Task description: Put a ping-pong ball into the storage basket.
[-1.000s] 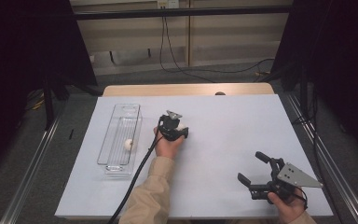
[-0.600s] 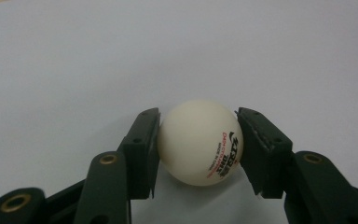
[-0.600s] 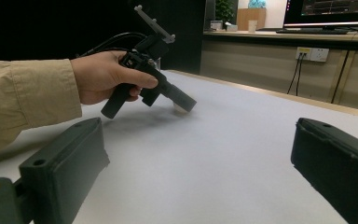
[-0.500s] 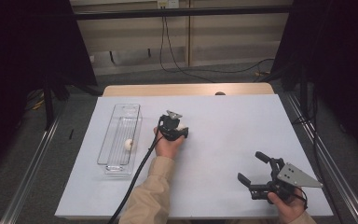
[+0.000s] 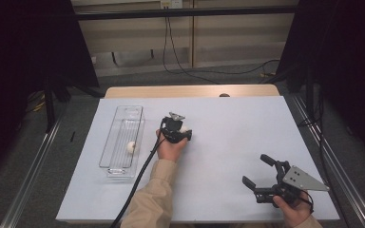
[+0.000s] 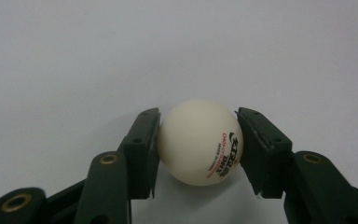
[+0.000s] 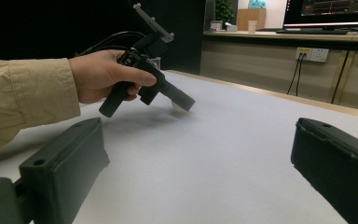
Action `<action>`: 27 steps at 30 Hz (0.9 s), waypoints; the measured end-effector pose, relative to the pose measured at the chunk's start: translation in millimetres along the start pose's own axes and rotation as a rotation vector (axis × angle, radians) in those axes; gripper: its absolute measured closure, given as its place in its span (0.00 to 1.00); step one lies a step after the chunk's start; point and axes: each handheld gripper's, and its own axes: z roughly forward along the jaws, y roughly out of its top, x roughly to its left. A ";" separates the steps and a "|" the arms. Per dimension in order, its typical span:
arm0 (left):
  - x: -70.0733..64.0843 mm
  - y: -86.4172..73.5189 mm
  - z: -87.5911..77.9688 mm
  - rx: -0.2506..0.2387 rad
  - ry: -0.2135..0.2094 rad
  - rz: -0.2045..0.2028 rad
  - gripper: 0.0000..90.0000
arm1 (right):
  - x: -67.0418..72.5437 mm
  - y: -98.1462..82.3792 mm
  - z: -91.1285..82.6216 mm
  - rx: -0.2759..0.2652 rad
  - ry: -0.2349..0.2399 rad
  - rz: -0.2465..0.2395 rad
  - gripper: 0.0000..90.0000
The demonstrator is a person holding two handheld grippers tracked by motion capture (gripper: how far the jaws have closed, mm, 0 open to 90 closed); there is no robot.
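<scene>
A white table-tennis ball (image 6: 200,142) with black and red print rests on the white table sheet. My left gripper (image 6: 198,117) is shut on it, one black pad pressing each side. From above, that left gripper (image 5: 184,130) sits near the table's middle, tilted down at the ball (image 5: 185,128). In the right gripper view, the left gripper (image 7: 182,105) points down over the ball (image 7: 179,109). My right gripper (image 5: 255,169) rests near the front right edge, open, with nothing between its jaws (image 7: 200,154). A second white ball (image 5: 131,147) lies in a clear tray (image 5: 105,148).
The long clear tray stands left of the left hand, running front to back. The left gripper's black cable (image 5: 138,178) trails along the sleeve toward the front edge. A wooden strip (image 5: 195,91) borders the table's far edge. Dark curtains flank both sides.
</scene>
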 end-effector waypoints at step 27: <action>1.8 5.9 -19.9 0.041 -0.038 0.006 0.57 | 0.0 0.4 -0.5 -0.003 -0.004 0.005 0.03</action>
